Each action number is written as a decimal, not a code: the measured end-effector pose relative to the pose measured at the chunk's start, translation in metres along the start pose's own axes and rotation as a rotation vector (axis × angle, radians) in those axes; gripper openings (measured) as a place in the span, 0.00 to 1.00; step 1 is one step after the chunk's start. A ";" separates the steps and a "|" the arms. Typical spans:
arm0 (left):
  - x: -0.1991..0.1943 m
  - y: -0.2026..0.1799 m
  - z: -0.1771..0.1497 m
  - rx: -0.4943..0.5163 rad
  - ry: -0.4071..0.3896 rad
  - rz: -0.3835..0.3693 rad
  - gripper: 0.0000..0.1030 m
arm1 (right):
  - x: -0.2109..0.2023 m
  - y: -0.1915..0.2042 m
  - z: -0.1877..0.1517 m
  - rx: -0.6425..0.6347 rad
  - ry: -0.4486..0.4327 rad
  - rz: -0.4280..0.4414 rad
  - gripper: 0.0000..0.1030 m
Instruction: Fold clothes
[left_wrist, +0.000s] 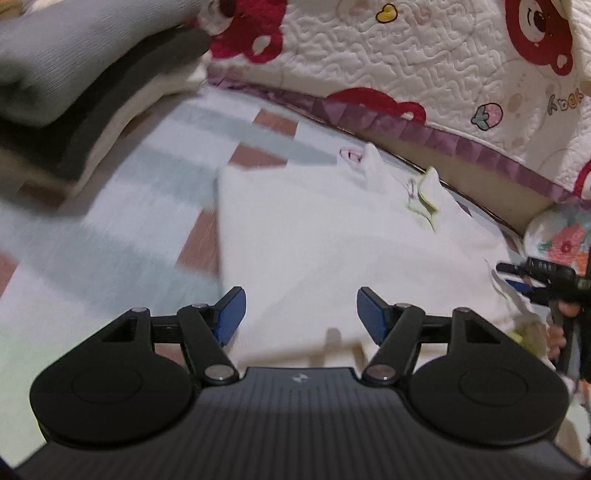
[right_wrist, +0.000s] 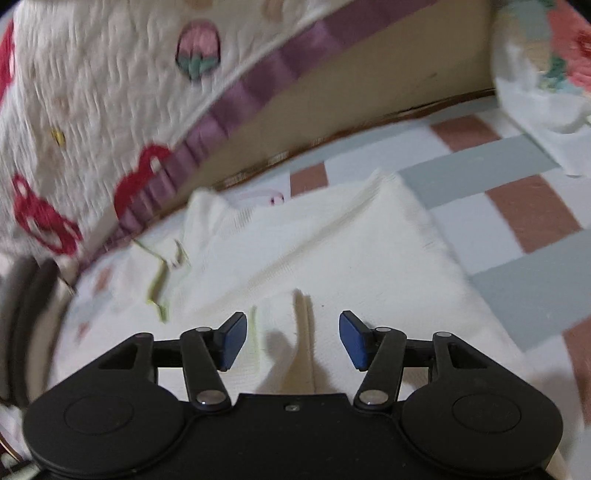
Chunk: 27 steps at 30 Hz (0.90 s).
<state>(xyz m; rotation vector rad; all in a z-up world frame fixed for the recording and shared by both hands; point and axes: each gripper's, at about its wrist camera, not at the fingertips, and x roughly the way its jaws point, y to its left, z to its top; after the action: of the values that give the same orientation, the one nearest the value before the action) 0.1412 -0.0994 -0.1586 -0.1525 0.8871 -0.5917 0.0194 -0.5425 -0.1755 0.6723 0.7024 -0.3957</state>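
Both claws, left (left_wrist: 300, 314) and right (right_wrist: 293, 339), hang open and empty over the white garment (left_wrist: 332, 240) lying flat on the checked bedsheet (left_wrist: 147, 177).

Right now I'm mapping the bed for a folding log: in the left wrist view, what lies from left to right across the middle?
Stack of folded clothes → checked bedsheet → white garment → right gripper at the garment's right edge.

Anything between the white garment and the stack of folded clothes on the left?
Nothing: only bare checked bedsheet lies between the white garment and the stack of folded clothes, as the left wrist view shows.
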 end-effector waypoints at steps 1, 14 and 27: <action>0.011 -0.003 0.005 0.022 0.003 -0.013 0.64 | 0.006 0.003 -0.001 -0.027 0.003 0.002 0.59; 0.065 -0.081 -0.023 0.390 0.106 0.022 0.66 | 0.007 0.039 0.017 -0.471 -0.081 -0.238 0.19; 0.054 -0.087 -0.025 0.360 0.145 0.056 0.72 | 0.000 0.070 -0.044 -0.618 0.032 -0.061 0.38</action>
<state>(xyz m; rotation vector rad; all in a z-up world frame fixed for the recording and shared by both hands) 0.1115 -0.1982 -0.1792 0.2426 0.9067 -0.7064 0.0373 -0.4620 -0.1701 0.0732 0.8244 -0.2037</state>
